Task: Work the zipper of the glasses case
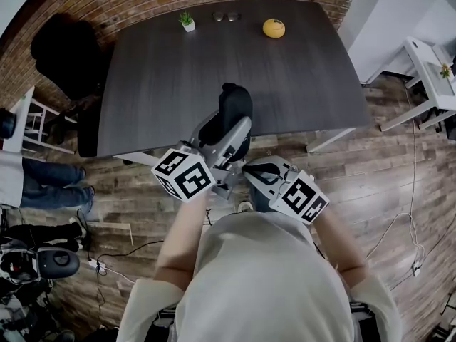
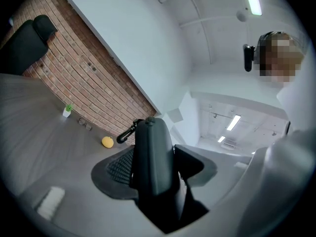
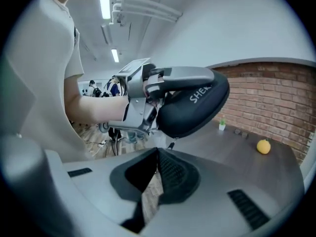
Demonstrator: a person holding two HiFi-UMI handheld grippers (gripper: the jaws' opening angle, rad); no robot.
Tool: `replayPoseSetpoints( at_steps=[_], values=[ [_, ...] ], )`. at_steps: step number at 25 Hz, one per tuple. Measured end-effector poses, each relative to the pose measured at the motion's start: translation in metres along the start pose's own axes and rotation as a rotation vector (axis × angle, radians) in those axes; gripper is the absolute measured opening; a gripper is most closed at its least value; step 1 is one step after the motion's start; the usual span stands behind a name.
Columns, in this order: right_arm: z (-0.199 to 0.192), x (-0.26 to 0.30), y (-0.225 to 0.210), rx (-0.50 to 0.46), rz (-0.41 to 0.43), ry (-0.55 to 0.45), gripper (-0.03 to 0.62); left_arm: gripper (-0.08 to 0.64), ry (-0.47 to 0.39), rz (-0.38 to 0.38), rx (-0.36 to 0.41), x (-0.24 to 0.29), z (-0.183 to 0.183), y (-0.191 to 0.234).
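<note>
Left gripper [image 1: 234,135] — clamped across the black oval hard-shell glasses case [image 1: 235,107], which is held above the near edge of the dark grey table [image 1: 164,77]. Right gripper [image 3: 158,154] — jaws together, tips just beside the small black zipper pull [image 3: 170,145]; a pinch cannot be confirmed. Step in hand: engaging the pull. Next move: secure the pull, then draw it along the zipper track while the left grip holds firm.

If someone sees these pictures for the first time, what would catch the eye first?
First comes the black glasses case, clamped in the left gripper and held up by the near edge of the dark table. The shut right gripper has its tips just under the case. A yellow fruit lies at the table's far side.
</note>
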State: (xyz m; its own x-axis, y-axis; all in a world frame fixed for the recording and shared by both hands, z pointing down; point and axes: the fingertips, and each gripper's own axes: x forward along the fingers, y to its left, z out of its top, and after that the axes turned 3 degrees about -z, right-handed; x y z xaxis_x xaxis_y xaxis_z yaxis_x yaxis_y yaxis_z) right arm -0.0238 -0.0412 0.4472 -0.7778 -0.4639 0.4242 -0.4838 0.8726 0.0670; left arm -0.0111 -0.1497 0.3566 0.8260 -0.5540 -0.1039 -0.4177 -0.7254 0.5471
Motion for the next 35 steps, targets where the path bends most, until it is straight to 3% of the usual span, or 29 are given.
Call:
replayPoseSetpoints(
  at_steps=[3, 5, 6, 12, 15, 21, 29, 35],
  values=[
    [-0.007, -0.002, -0.016, 0.020, -0.084, -0.017, 0.037, 0.255, -0.004, 0.027, 0.001, 0.007, 0.000, 0.016],
    [-0.016, -0.004, -0.023, 0.067, -0.108, -0.012, 0.169, 0.255, -0.017, 0.045, -0.023, 0.012, -0.001, 0.032],
    [-0.021, -0.005, -0.027, 0.092, -0.118, -0.009, 0.177, 0.255, -0.024, 0.055, -0.044, 0.014, -0.003, 0.042],
    [-0.046, -0.008, -0.064, 0.170, -0.202, 0.010, 0.108, 0.255, -0.025, 0.115, -0.180, 0.039, -0.025, 0.106],
    [-0.054, -0.006, -0.095, 0.206, -0.239, 0.008, 0.069, 0.255, -0.001, 0.147, -0.226, 0.064, -0.041, 0.139],
    [-0.070, 0.008, -0.159, 0.241, -0.256, 0.031, 0.049, 0.255, 0.089, 0.196, -0.281, 0.120, -0.080, 0.191],
    [-0.086, 0.036, -0.220, 0.253, -0.213, 0.056, 0.037, 0.256, 0.195, 0.290, -0.302, 0.175, -0.111, 0.260],
    [-0.092, 0.047, -0.243, 0.279, -0.198, 0.052, 0.032, 0.259, 0.308, 0.360, -0.220, 0.188, -0.125, 0.285]
  ],
)
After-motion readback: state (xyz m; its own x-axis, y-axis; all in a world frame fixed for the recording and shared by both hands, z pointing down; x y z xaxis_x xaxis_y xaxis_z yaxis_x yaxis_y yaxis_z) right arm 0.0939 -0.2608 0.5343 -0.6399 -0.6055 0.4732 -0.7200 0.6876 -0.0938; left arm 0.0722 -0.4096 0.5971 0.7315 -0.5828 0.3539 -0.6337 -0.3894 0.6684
